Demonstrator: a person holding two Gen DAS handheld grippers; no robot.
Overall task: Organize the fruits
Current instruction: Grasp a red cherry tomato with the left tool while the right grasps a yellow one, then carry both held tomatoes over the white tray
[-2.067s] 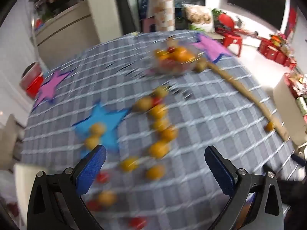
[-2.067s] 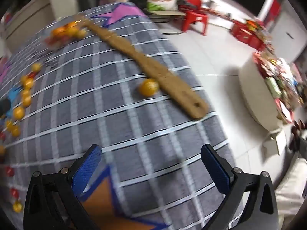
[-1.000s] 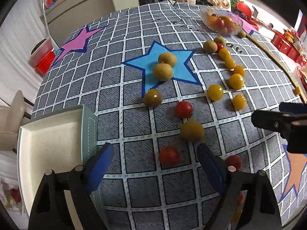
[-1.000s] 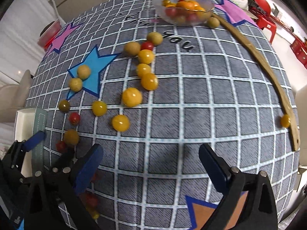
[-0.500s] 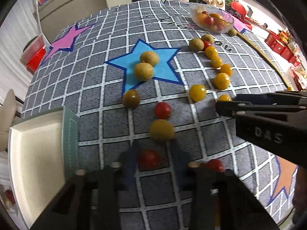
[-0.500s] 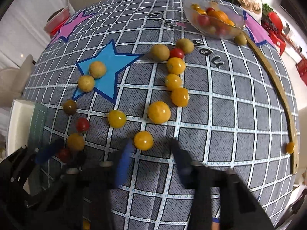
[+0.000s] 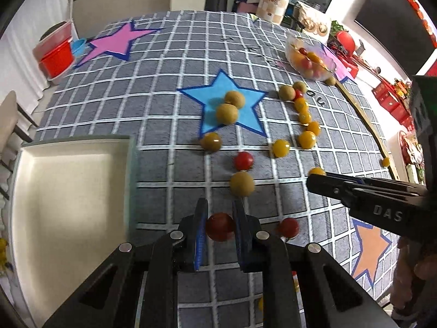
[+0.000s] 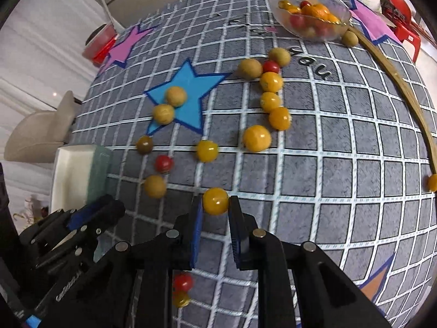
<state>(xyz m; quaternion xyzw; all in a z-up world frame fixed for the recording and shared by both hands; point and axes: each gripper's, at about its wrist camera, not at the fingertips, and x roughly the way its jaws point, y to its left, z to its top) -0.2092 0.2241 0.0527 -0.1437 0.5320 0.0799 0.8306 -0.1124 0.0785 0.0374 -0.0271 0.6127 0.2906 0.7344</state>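
Observation:
Small round fruits, red, yellow and brownish, lie scattered on a grey checked tablecloth [image 7: 169, 104]. My left gripper [image 7: 218, 207] is shut on a red cherry tomato [image 7: 220, 227] low over the cloth, next to a white square tray [image 7: 68, 188]. My right gripper [image 8: 215, 205] is shut on a yellow tomato [image 8: 215, 201]. The right gripper also shows in the left wrist view [image 7: 355, 191], and the left gripper shows in the right wrist view [image 8: 90, 218]. A glass bowl of fruit [image 8: 314, 13] stands at the far side.
A curved wooden strip [image 8: 404, 87] lies along the cloth's right edge with one yellow fruit [image 8: 432, 182] beside it. Two brown fruits [image 7: 230, 106] sit on a blue star. A red bin [image 7: 54, 52] and a chair [image 8: 41, 134] stand off the table.
Both grippers were wide open a second ago; they have dropped to the cloth and shut, the left on a red tomato, the right on a yellow one.

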